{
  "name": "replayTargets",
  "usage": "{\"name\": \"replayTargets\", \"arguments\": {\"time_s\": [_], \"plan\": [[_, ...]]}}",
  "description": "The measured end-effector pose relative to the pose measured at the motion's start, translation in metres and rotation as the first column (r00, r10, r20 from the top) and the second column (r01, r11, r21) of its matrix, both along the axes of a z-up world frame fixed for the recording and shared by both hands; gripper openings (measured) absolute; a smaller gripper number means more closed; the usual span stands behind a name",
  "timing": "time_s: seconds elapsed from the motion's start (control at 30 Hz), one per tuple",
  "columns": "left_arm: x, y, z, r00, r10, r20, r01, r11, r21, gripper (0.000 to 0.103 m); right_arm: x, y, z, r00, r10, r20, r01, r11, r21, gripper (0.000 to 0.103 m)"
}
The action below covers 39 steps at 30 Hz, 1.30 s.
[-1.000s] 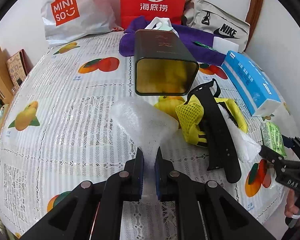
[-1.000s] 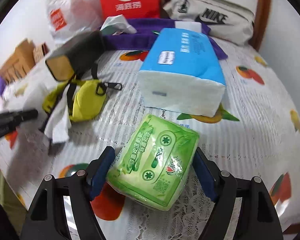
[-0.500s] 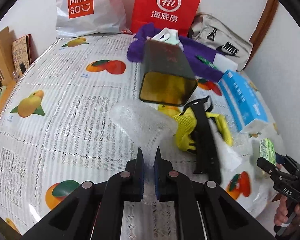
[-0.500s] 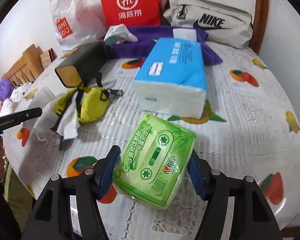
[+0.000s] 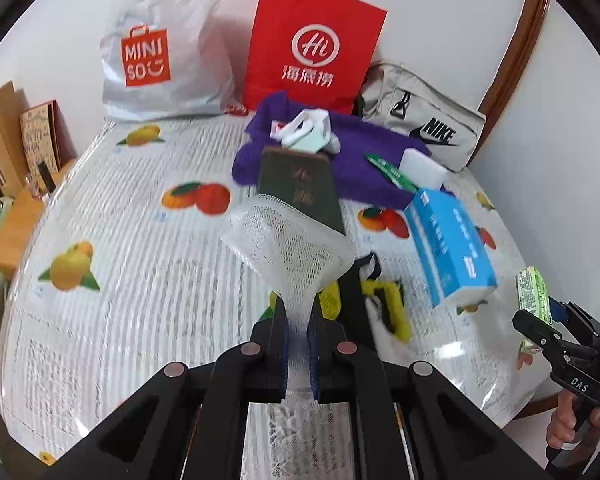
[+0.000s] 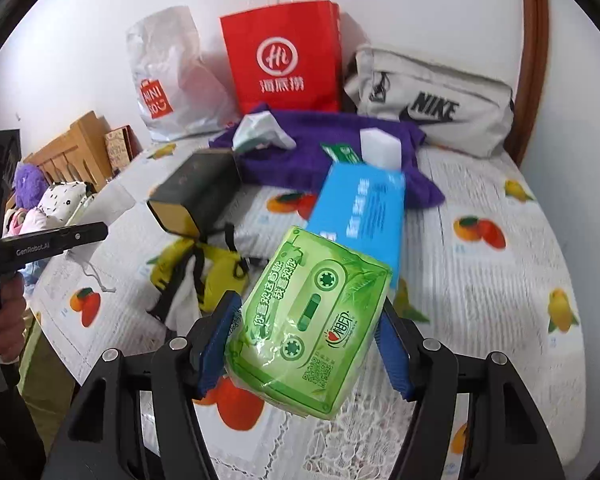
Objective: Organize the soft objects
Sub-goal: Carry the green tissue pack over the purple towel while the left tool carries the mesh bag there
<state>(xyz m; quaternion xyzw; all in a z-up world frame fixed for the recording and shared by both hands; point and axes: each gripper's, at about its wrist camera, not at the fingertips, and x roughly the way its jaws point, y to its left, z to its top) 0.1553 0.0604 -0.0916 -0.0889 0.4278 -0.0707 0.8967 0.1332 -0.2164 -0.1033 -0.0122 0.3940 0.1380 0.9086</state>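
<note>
In your left wrist view, your left gripper [image 5: 297,334] is clamped on the narrow end of a white mesh foam sleeve [image 5: 288,248], which flares out above the fingers and hangs in front of the dark tin box [image 5: 302,190]. That tin box lies on the fruit-print tablecloth [image 5: 140,280], and it serves as your landmark here: just behind it sits a purple towel [image 5: 364,168] with a crumpled white plastic bag [image 5: 310,132] on top, and farther behind stand the red paper bag [image 5: 314,46], the white MINISO bag [image 5: 160,48] to its left, and the grey NIKE pouch [image 5: 424,120] to its right. To the right of the tin box lies the blue tissue pack [image 5: 450,244]; nearer to you than the box, partly hidden by the sleeve, is a yellow pouch with black straps [image 5: 380,300]. Far right of the box, your right gripper [image 5: 540,320] carries the green tissue pack [image 5: 534,292]. In your right wrist view, your right gripper [image 6: 308,344] has its 2 blue pads pressed against both sides of the green tissue pack [image 6: 310,332], held above the tablecloth [image 6: 480,300]. The tin box [image 6: 198,196] lies ahead to the left, the blue tissue pack [image 6: 364,208] to the right of it, the yellow pouch [image 6: 208,272] just in front of it, and your left gripper [image 6: 52,242] well to its left.
</note>
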Motion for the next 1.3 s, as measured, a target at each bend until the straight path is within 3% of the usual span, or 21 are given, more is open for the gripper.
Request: {"name": "replayTargets", "arguments": {"time_s": [0.33,1.03,1.3], "plan": [[0.034,-0.008,0.024,1.0,-0.012,0.025,0.012,1.0,0.014,0.008,0.031,0.005,0.03,0.998,0.045,0.041,-0.044,0.999,-0.016,0.065],[0.131,-0.018,0.063,0.995,-0.052,0.08,0.048,0.998,0.044,0.008,0.127,0.012,0.046,0.997,0.031,0.068,-0.031,1.0,-0.001,0.065],[0.172,-0.025,0.06,0.995,-0.072,0.069,0.069,0.996,0.05,0.008,0.174,0.02,0.052,0.997,0.011,0.077,-0.01,1.0,-0.012,0.065]]}}
